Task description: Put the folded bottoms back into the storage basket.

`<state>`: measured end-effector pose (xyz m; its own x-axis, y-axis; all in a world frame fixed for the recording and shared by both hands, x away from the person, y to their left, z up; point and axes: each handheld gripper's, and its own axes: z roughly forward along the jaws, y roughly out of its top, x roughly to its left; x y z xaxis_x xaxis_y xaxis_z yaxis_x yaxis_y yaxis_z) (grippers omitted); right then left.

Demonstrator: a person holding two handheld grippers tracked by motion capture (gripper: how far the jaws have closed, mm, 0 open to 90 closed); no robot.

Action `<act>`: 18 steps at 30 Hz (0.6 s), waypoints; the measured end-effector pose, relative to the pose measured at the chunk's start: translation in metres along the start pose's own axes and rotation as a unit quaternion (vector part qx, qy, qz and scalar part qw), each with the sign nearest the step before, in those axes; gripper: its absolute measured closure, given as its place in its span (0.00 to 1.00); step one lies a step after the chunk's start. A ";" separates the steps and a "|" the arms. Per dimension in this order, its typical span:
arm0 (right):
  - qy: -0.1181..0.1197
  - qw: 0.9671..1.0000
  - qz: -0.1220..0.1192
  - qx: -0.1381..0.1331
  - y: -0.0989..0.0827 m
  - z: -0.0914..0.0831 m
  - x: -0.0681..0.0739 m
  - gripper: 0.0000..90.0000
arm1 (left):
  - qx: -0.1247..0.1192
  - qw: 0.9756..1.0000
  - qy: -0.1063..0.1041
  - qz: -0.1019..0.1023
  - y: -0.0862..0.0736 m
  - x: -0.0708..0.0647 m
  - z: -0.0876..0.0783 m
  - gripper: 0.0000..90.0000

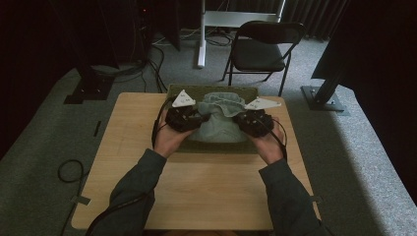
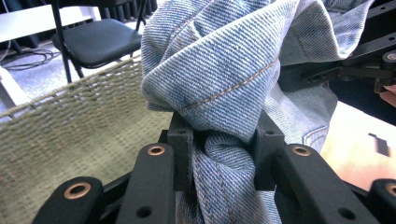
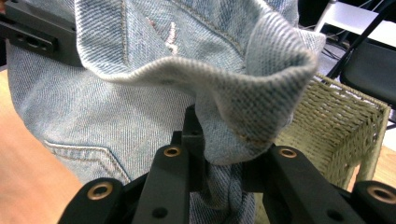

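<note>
Both tools (image 2: 224, 154) (image 3: 219, 161) clench bunched jeans (image 1: 219, 120) above woven basket (image 3: 336, 135), chair (image 1: 263, 46) beyond.

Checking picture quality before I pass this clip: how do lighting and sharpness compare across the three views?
High view: dim and soft, the room's edges nearly black, the denim garment greyish. Left gripper view: bright, weave and stitching crisp, folding chair softer. Right gripper view: bright, the woven basket sharp, the nearest denim fold slightly blurred.
</note>
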<state>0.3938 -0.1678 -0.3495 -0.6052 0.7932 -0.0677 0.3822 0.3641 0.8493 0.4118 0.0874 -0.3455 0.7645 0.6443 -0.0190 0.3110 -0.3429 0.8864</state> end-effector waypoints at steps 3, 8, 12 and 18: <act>-0.009 1.000 0.004 -0.002 0.004 0.015 -0.007 0.86 | 0.005 1.000 0.005 -0.002 0.003 0.013 0.011 0.76; -0.018 1.000 0.008 0.002 0.008 0.041 -0.018 0.86 | 0.010 1.000 0.014 -0.018 0.002 0.034 0.029 0.76; -0.020 1.000 0.015 0.009 0.009 0.057 -0.024 0.86 | 0.015 0.999 0.019 -0.030 -0.001 0.047 0.041 0.76; -0.022 0.999 0.019 0.015 0.008 0.071 -0.030 0.86 | 0.018 0.999 0.020 -0.036 -0.004 0.055 0.050 0.76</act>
<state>0.4643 -0.1538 -0.3773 -0.5582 0.8275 -0.0596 0.4261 0.3476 0.8353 0.4808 0.0901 -0.3737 0.7168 0.6944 -0.0628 0.3850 -0.3191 0.8660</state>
